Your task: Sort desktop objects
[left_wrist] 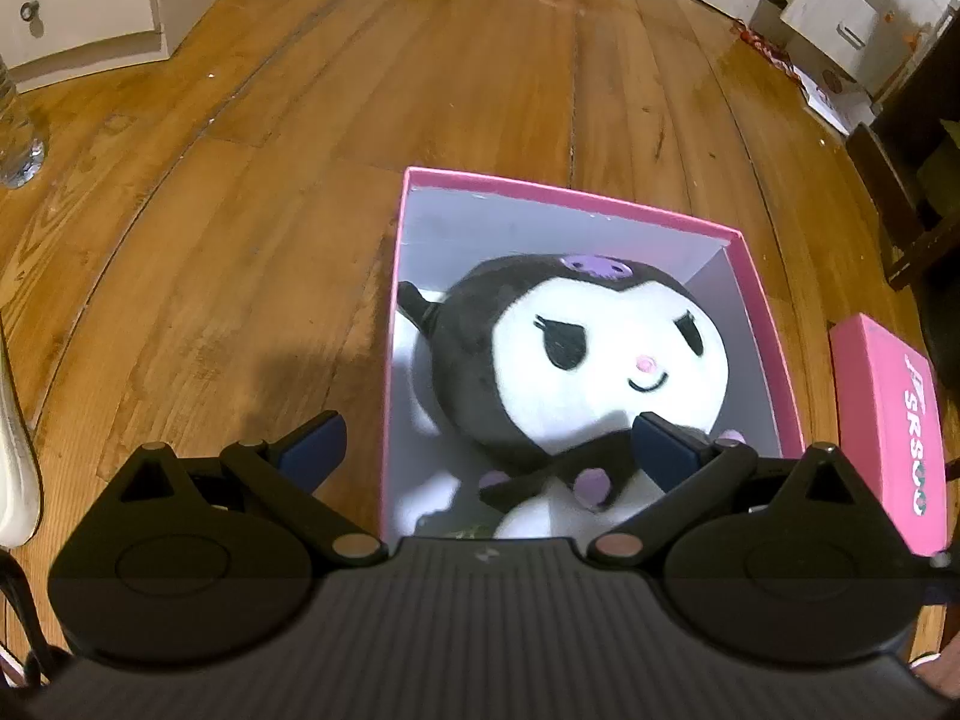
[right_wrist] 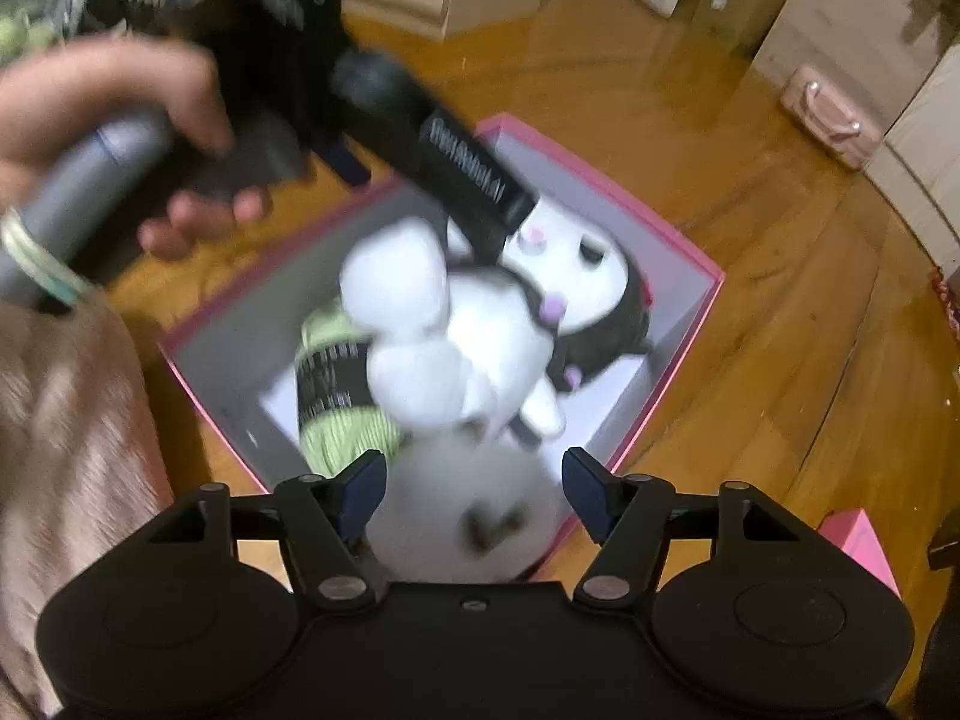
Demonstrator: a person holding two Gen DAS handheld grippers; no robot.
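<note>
Plush (right_wrist: 480, 324) blurred; yarn (right_wrist: 342, 396) half-hidden

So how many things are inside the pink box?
2 that show. The plush toy lies across the pink box, filling most of it. A green yarn ball sits beside the toy's legs. Something smaller could be hidden under the toy.
</note>
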